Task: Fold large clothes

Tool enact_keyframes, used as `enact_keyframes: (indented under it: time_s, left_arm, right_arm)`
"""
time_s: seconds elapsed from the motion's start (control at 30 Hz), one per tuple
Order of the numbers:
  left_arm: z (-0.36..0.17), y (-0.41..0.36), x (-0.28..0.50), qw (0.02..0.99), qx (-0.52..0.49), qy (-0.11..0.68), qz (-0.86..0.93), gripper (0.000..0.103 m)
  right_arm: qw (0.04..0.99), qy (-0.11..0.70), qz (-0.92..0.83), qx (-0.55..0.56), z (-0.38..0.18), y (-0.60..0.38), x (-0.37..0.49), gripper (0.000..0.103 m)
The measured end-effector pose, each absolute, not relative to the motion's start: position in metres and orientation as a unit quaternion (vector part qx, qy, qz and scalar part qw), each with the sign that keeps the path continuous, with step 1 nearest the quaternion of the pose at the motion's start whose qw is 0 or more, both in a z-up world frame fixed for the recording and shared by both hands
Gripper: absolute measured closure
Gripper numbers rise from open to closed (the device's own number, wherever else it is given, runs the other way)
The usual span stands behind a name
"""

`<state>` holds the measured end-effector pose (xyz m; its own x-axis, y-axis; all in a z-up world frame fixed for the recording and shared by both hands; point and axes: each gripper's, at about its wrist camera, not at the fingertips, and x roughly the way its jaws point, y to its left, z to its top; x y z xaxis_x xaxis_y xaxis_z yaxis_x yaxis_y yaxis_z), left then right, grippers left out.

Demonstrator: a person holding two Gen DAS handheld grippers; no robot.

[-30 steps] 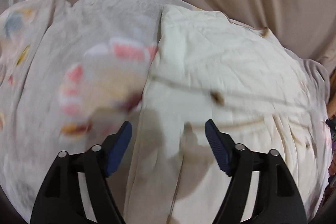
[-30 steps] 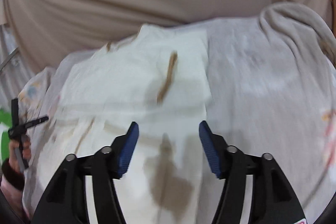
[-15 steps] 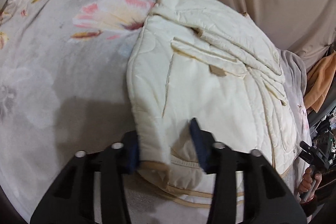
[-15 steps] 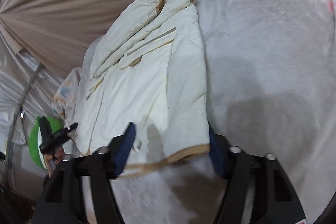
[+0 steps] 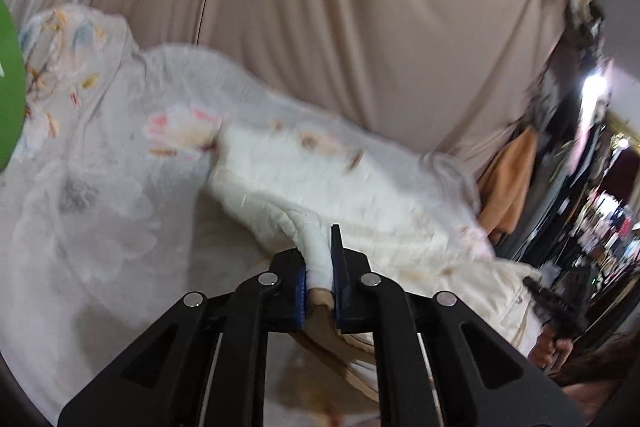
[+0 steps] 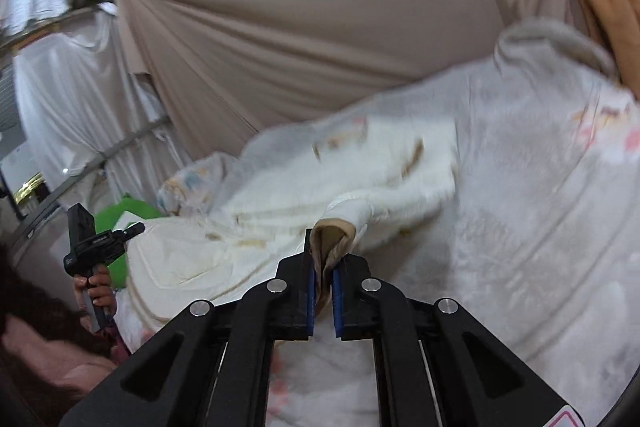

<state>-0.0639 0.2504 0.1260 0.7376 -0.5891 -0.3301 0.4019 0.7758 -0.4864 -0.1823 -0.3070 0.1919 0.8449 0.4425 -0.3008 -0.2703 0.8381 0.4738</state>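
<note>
The cream quilted jacket [image 5: 320, 183] lies spread across a pale floral blanket [image 5: 100, 195] on the bed, its near end lifted. The left claw [image 5: 319, 267] is clamped on a bunched cream fold at the jacket's near edge, pads pressing the fabric. The right claw [image 6: 322, 267] is closing, its pads already pinching the tan-trimmed hem [image 6: 334, 235] between them. Beige curtains [image 6: 320, 27] hang behind, and an orange cloth [image 5: 508, 179] hangs beside the bed.
</note>
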Motion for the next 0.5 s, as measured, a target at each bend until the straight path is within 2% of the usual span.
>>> enact_keyframes:
  time_s: [0.1,0.23,0.37,0.5]
  left_arm:
    - [0.155,0.253,-0.070,0.922,-0.201,0.198,-0.265,0.094]
    - [0.178,0.236,-0.008,0.930,-0.191,0.203,-0.241,0.093]
    - [0.157,0.197,0.091,0.931,-0.150,0.282,-0.176,0.092]
    - [0.079,0.160,0.176,0.908,-0.109,0.389,-0.112,0.089]
  right_arm:
    - [0.950,0.133,0.195,0.204,0.231,-0.311,-0.200,0.096]
    - [0.954,0.100,0.196,0.205,0.259,-0.325,-0.143,0.096]
    - [0.937,0.186,0.161,0.247,0.230,-0.333,-0.025,0.096]
    - [0.915,0.296,0.097,0.255,0.161,-0.331,0.071,0.095]
